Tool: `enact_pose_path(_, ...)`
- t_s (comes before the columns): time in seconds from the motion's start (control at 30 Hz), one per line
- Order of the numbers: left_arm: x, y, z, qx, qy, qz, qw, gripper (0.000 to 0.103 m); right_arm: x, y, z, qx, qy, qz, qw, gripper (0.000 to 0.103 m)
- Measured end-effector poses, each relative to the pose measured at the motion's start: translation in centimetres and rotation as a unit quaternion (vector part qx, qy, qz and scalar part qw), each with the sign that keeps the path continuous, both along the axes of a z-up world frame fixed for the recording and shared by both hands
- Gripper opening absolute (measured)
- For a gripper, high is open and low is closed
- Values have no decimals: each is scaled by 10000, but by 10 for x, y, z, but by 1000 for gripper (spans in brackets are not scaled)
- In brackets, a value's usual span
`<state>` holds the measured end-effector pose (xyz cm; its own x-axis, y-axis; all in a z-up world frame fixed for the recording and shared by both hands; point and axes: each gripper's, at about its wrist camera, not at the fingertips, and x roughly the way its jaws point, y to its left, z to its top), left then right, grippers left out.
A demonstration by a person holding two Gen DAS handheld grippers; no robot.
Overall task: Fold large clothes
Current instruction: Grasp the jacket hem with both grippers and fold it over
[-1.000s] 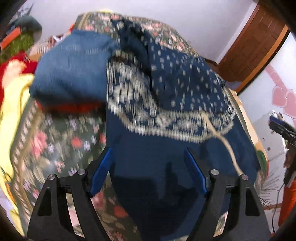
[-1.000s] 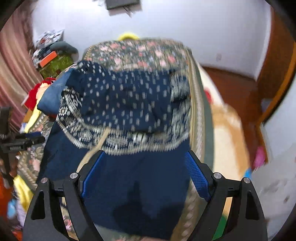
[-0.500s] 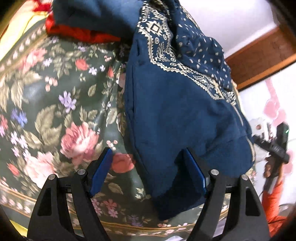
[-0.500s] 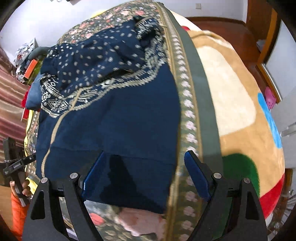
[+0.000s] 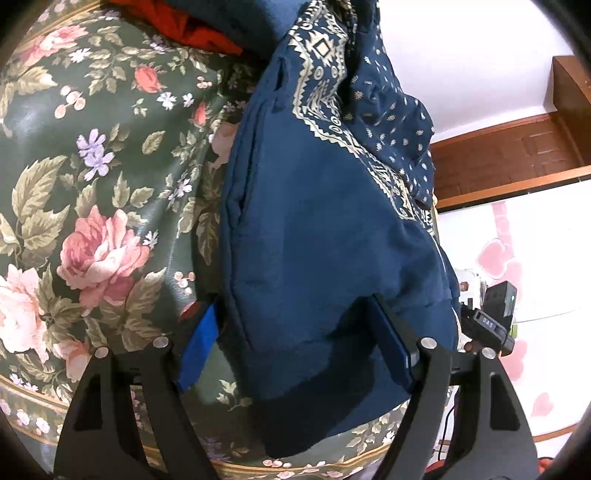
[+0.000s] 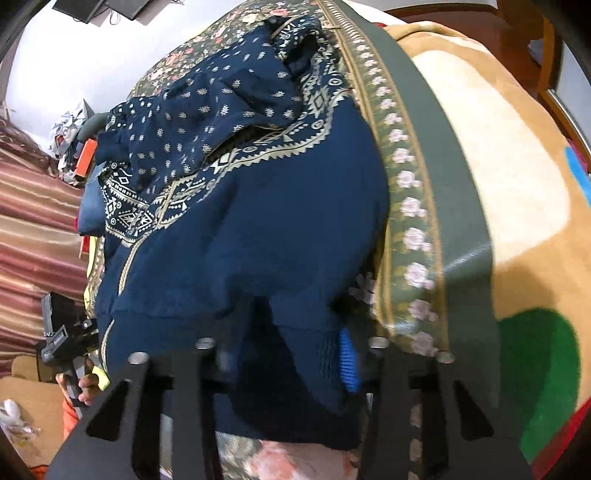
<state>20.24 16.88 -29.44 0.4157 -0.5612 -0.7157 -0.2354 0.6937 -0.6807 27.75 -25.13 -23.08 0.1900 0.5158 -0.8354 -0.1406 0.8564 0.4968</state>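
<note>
A large navy garment (image 5: 325, 229) with a cream patterned border lies on the floral bedspread (image 5: 92, 184); it also shows in the right wrist view (image 6: 258, 229). My left gripper (image 5: 295, 350) is open, its blue pads straddling the garment's near hem corner. My right gripper (image 6: 291, 365) has its jaws partly closed around the hem at the other corner; the fabric bunches between the pads, and one pad is hidden by cloth.
Folded blue and red clothes (image 5: 207, 26) lie at the far end of the bed. A tan blanket (image 6: 498, 166) with coloured patches hangs off the bed's right side. The other gripper shows at the edge (image 6: 62, 339).
Both grippers have dropped low to the garment's near hem. The right jaws have narrowed around the hem fabric. The left jaws stay wide.
</note>
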Motion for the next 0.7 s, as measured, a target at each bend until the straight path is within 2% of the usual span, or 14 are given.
enact_pose_path(0.03, 3, -3, 1, 17, -52, -8, 10000, 67, 1, 2, 1, 79, -9, 34, 10000, 18)
enact_pose_path(0.17, 7, -7, 7, 123, -183, -20, 9998, 43, 2, 11, 10, 85, -162, 189, 9997, 15)
enact_pose_path(0.23, 9, -6, 12, 139, -230, -31, 9996, 23, 2, 17, 16, 95, -288, 268, 9992, 14)
enact_pose_path(0.3, 12, -7, 21, 128, -327, -50, 9994, 14, 4, 23, 24, 128, -402, 315, 9986, 14)
enact_pose_path(0.4, 18, -7, 38, 207, -535, -58, 9983, 12, 8, 28, 41, 188, -679, 346, 9969, 13)
enact_pose_path(0.53, 33, -3, 76, 374, -991, -72, 9943, 10, 21, 31, 67, 345, -997, 287, 9940, 12)
enact_pose_path(0.7, 65, 3, 136, 621, -1701, -33, 9835, 9, 47, 40, 97, 441, -1401, 204, 9889, 11)
